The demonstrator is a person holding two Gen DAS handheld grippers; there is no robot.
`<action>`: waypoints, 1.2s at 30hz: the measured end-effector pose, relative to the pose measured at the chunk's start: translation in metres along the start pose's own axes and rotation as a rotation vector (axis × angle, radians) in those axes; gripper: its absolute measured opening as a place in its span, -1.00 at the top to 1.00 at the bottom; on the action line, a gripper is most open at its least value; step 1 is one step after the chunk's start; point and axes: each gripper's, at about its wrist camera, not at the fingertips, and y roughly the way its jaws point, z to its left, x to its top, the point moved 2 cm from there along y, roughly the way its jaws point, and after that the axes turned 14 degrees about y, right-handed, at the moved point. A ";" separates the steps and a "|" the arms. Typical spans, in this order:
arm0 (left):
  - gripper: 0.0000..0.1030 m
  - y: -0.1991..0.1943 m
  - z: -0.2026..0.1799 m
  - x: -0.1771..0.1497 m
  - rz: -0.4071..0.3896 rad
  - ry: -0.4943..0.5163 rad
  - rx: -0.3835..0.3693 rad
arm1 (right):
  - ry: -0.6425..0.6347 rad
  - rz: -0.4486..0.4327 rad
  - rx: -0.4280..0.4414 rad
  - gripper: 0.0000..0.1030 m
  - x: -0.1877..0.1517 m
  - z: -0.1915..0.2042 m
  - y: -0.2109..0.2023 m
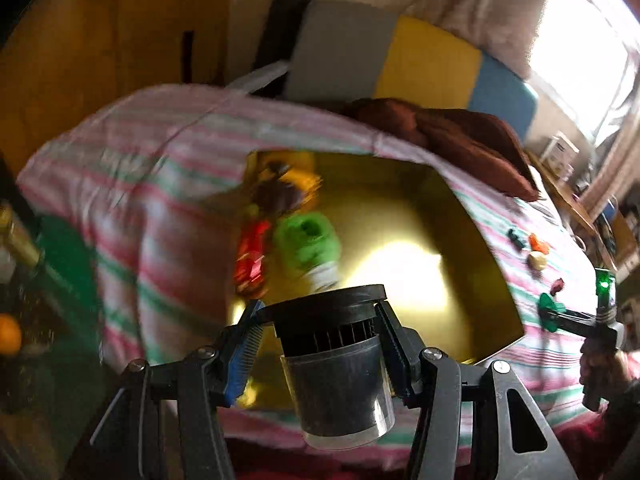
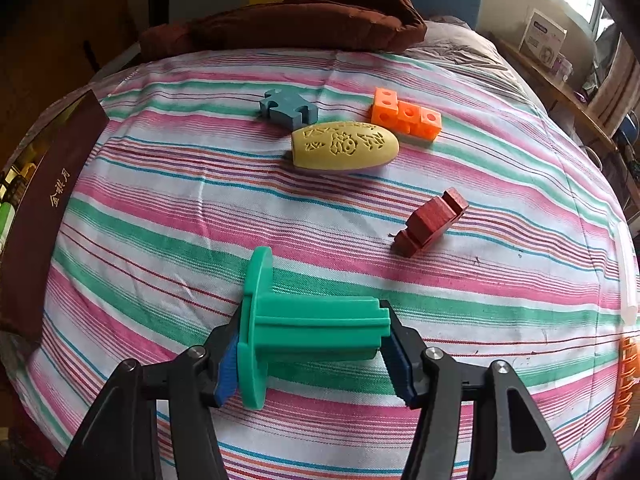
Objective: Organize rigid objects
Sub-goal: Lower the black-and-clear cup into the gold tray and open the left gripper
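Left wrist view: black ribbed plastic cylinder with flange (image 1: 336,356) clamped between left gripper (image 1: 320,320) pads, bottom centre, long axis toward camera; gold-lined open box (image 1: 472,216) directly beyond, mid-frame, toys inside.

Right wrist view: teal plastic flanged spool (image 2: 304,328) gripped endwise in right gripper (image 2: 312,340), bottom centre, axis left-right, on striped bedsheet (image 2: 160,208); box edge far left, bedroom window upper right.

Two grippers (image 1: 320,344) (image 2: 316,354); one box (image 1: 496,280) (gold).
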 end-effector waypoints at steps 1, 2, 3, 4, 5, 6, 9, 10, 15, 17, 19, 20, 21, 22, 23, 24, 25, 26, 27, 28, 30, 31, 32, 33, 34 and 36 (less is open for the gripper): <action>-0.10 0.003 0.006 -0.005 0.017 -0.011 0.003 | 0.002 0.000 0.000 -0.16 0.000 0.000 0.000; -0.10 0.007 0.009 -0.008 0.033 -0.016 0.005 | 0.002 -0.001 -0.002 -0.16 -0.001 0.000 -0.001; -0.10 0.009 0.009 -0.009 0.042 -0.020 0.006 | 0.000 -0.002 -0.005 -0.16 -0.001 0.001 -0.001; -0.10 0.013 0.010 -0.009 0.052 -0.025 0.000 | -0.001 -0.004 -0.008 -0.16 -0.001 0.001 -0.001; -0.10 0.015 0.009 -0.008 0.055 -0.021 -0.008 | -0.002 -0.005 -0.010 -0.16 -0.002 0.001 -0.001; -0.10 0.018 0.006 -0.006 0.056 -0.003 -0.009 | -0.003 -0.006 -0.010 -0.16 -0.002 0.001 -0.002; -0.10 0.028 0.002 0.000 0.068 0.040 0.023 | -0.004 -0.006 -0.011 -0.16 -0.002 0.001 -0.002; -0.10 0.033 0.000 0.002 0.072 0.058 0.023 | -0.005 -0.006 -0.011 -0.16 -0.002 0.001 -0.002; -0.11 0.057 0.004 0.009 0.114 0.104 0.080 | -0.008 -0.006 -0.012 -0.16 -0.001 0.002 -0.003; -0.11 0.063 0.004 0.009 0.117 0.114 0.088 | -0.006 -0.004 -0.010 -0.16 -0.001 0.002 -0.003; -0.13 0.063 0.001 0.009 0.119 0.142 0.112 | -0.005 -0.003 -0.007 -0.17 -0.001 0.001 -0.003; -0.13 0.064 0.000 0.009 0.118 0.149 0.117 | -0.005 -0.002 -0.006 -0.17 -0.001 0.001 -0.003; -0.13 0.064 -0.001 0.008 0.114 0.154 0.122 | -0.005 -0.002 -0.007 -0.17 -0.001 0.001 -0.003; -0.13 0.065 -0.001 0.008 0.112 0.157 0.125 | -0.007 -0.003 -0.008 -0.17 0.000 0.001 -0.003; -0.13 0.064 -0.002 0.007 0.109 0.158 0.129 | -0.009 -0.003 -0.010 -0.17 0.000 0.001 -0.003; -0.13 0.064 -0.002 0.006 0.107 0.157 0.133 | -0.009 -0.004 -0.010 -0.17 0.000 0.002 -0.003; -0.13 0.063 -0.002 0.006 0.106 0.155 0.136 | -0.009 -0.001 -0.011 -0.17 -0.001 0.002 -0.003; -0.13 0.062 -0.003 0.005 0.106 0.152 0.141 | -0.009 -0.001 -0.011 -0.17 -0.001 0.002 -0.003; -0.13 0.061 -0.003 0.006 0.102 0.151 0.145 | -0.009 -0.001 -0.012 -0.17 -0.001 0.002 -0.003; -0.13 0.058 -0.004 0.005 0.094 0.148 0.149 | -0.010 -0.002 -0.013 -0.17 -0.001 0.002 -0.003; -0.16 0.051 -0.004 0.006 0.073 0.142 0.151 | -0.012 -0.004 -0.016 -0.17 -0.001 0.003 -0.003; -0.16 0.047 -0.004 0.005 0.062 0.139 0.154 | -0.014 -0.005 -0.019 -0.17 -0.001 0.003 -0.003; -0.23 0.044 -0.004 0.005 0.054 0.134 0.165 | -0.015 -0.006 -0.021 -0.17 -0.002 0.004 -0.003; -0.26 0.041 -0.004 0.005 0.047 0.131 0.173 | -0.018 -0.007 -0.023 -0.17 -0.002 0.004 -0.003; -0.26 0.038 -0.004 0.005 0.040 0.127 0.177 | -0.021 -0.010 -0.027 -0.16 -0.002 0.005 -0.004; -0.26 0.034 -0.003 0.005 0.031 0.116 0.177 | -0.028 -0.015 -0.034 -0.16 -0.003 0.006 -0.004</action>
